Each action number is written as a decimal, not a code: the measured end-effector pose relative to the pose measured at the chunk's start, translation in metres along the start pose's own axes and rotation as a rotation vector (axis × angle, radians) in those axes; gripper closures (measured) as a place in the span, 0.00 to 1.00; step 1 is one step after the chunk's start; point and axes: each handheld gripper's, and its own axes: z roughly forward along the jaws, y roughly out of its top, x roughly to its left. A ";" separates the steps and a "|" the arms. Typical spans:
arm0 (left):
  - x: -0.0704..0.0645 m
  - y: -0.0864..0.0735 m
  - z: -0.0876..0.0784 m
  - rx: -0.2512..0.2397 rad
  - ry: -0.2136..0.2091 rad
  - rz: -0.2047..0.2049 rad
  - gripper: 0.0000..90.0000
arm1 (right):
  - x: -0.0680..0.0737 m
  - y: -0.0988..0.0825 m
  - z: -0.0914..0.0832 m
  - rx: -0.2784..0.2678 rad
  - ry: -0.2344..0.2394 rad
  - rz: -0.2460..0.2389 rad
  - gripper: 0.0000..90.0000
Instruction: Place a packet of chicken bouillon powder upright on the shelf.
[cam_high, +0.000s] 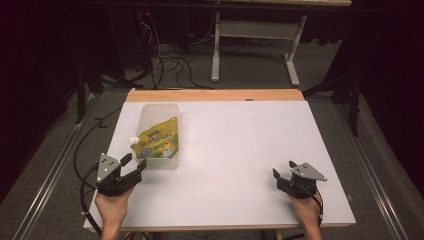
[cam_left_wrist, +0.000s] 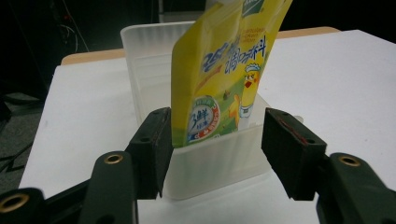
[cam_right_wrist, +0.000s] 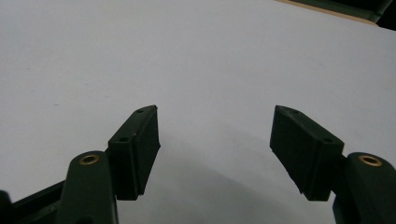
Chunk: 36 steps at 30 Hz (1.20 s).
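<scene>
two spread-jawed tools: left gripper (cam_high: 134, 162) faces the pouch (cam_high: 159, 138) bin (cam_high: 159, 113), right gripper (cam_high: 283, 169) low over table (cam_high: 240, 145).

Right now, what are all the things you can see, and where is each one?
Table: one, white top with a wooden far edge, middle of the high view.
Bin: one, clear frosted plastic, far left part of the table.
Pouch: one, yellow with a cartoon print and a white cap, standing tilted inside the bin.
Second table: one, pale legs, on the floor behind.
Cables: several, dark, on the floor at the back left.
Left gripper: one, black, open, just before the near end of the bin.
Right gripper: one, black, open, over bare table at the near right.
Hands: two, one holding each gripper at the near edge.
</scene>
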 end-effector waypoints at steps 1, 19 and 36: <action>0.000 -0.001 -0.001 -0.001 0.002 -0.008 0.48 | 0.000 0.000 0.000 -0.002 0.000 0.000 0.37; -0.018 -0.009 -0.006 0.010 -0.045 0.002 0.45 | 0.000 0.000 0.001 0.006 -0.004 -0.008 0.37; -0.035 -0.009 -0.007 0.013 -0.069 0.008 0.41 | 0.001 0.000 0.001 0.010 -0.003 -0.009 0.37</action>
